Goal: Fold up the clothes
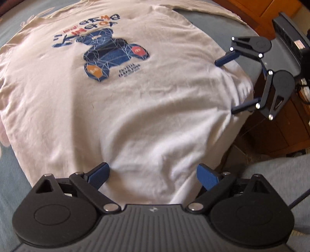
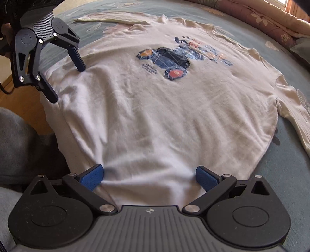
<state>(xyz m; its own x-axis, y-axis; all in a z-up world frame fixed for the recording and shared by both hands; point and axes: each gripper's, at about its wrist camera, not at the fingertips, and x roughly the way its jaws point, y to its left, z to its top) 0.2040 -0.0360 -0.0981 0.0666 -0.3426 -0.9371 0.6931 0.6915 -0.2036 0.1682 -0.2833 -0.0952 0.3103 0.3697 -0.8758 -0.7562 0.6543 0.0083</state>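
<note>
A white long-sleeved shirt (image 1: pixel 135 106) (image 2: pixel 164 116) lies face up on the bed, with a blue bear print (image 1: pixel 114 52) (image 2: pixel 170 60) on its chest. Its hem hangs over the near edge of the bed. My left gripper (image 1: pixel 153 176) (image 2: pixel 67 84) is open, with the hem fabric between its blue pads. My right gripper (image 2: pixel 149 177) (image 1: pixel 226 86) is also open, straddling the hem further along the same edge. One sleeve (image 2: pixel 290 108) trails off to the right. The other sleeve (image 2: pixel 116 18) lies across the far side.
A blue-grey floral bed cover (image 1: pixel 11 174) (image 2: pixel 290 164) lies under the shirt. A rolled quilt (image 2: pixel 261 17) sits at the far right. Wooden furniture (image 1: pixel 271 11) and floor (image 2: pixel 25 102) border the bed. A person's grey trouser leg (image 1: pixel 281 174) (image 2: pixel 15 135) is close to the bed edge.
</note>
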